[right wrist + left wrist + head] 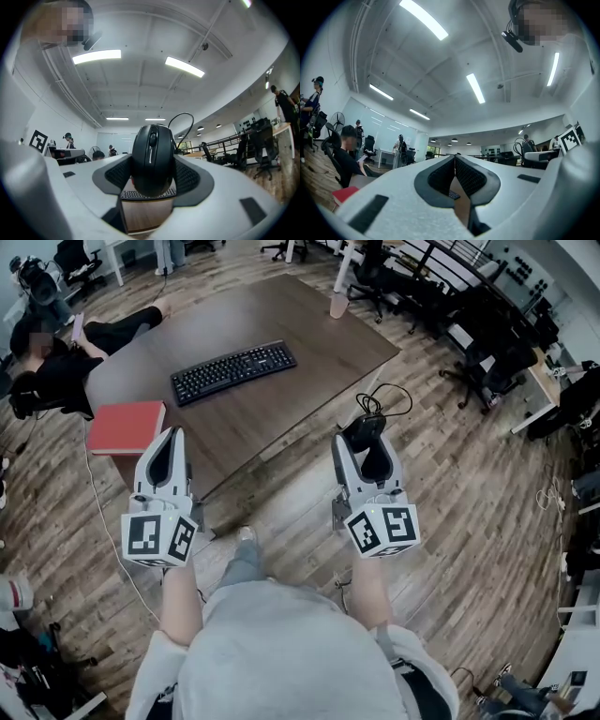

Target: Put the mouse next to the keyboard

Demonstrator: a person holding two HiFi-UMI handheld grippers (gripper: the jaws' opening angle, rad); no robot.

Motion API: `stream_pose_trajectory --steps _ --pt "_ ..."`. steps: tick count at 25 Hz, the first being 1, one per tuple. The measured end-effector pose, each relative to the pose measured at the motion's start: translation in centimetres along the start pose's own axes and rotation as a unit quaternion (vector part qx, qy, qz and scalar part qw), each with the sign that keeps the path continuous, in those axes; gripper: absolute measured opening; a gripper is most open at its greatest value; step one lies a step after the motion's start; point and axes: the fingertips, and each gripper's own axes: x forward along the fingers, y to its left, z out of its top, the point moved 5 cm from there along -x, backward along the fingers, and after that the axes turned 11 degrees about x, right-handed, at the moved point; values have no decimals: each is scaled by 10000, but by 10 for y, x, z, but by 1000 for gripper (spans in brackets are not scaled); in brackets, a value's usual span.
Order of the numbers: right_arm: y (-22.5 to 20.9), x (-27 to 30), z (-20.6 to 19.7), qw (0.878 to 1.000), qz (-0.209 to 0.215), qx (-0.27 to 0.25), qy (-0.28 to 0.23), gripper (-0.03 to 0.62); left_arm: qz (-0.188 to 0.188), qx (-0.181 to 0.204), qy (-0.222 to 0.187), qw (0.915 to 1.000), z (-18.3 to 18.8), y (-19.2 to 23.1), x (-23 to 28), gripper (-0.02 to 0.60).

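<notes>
the right gripper (367, 439) was clenched on the black mouse (152, 157), held well apart from the keyboard (232, 371), on its near right, probably for setting down beside it. the left gripper (169, 442), near-left of the keyboard, was pinched together on nothing, apparently idle.

Left gripper (170, 435) and right gripper (367, 435) are white — dark textured pads (188, 176), black-and-white marker cubes (159, 538) — the top (281, 652) light grey.

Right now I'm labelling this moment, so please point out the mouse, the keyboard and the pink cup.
mouse (152, 159): right gripper view, middle of its back.
keyboard (232, 371): head view, middle of its keys.
pink cup (338, 304): head view, its side.
</notes>
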Motion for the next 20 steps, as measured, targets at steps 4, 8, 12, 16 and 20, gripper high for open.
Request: stream_pose_trajectory --steps 4,8,12,16,20 --pt "-12 29 2 9999 -76 -32 -60 250 -76 12 -65 9999 -3 10 35 11" --pt "-19 59 0 9998 -146 -51 -91 250 -133 -2 -92 9999 -9 25 66 11" --pt "-27 89 -1 9997 -208 -54 -102 250 -208 27 -72 9998 -16 38 97 11" --pt "-28 121 -8 9996 -275 -53 -79 250 -302 43 -35 9995 -25 57 123 11" --pt "-28 146 -14 9994 -319 -45 -98 250 -367 57 -71 9993 -31 74 146 11"
